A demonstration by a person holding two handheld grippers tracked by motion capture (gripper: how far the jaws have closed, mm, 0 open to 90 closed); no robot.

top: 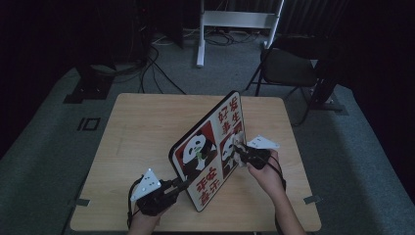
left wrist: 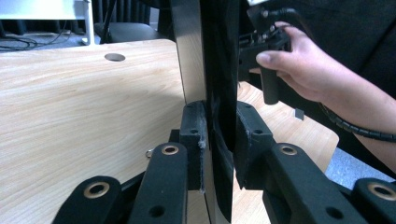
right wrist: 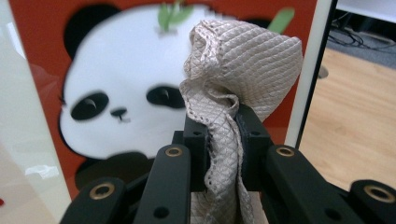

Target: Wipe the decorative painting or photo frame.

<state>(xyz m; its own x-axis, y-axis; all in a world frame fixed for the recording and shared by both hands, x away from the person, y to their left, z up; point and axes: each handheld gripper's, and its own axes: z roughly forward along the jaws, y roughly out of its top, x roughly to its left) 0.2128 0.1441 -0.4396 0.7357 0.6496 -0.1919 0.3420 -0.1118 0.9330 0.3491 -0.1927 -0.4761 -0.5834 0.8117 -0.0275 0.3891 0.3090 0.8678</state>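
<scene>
A panda-printed board (top: 208,147) with red panels and Chinese characters stands tilted on its edge on the wooden table (top: 142,132). My left gripper (top: 181,185) is shut on the board's near lower edge; in the left gripper view the jaws clamp the dark board edge (left wrist: 219,93) from both sides. My right gripper (top: 242,152) is shut on a beige quilted cloth (right wrist: 233,74), whose bunched top lies against the panda picture (right wrist: 116,93) on the board's face. The right hand (left wrist: 303,70) with its gripper shows beyond the board in the left gripper view.
A round hole (left wrist: 115,57) sits in the tabletop. A dark chair (top: 288,66) and a white stand (top: 235,22) are on the carpet behind the table, with cables on the floor. Bare tabletop lies left of the board.
</scene>
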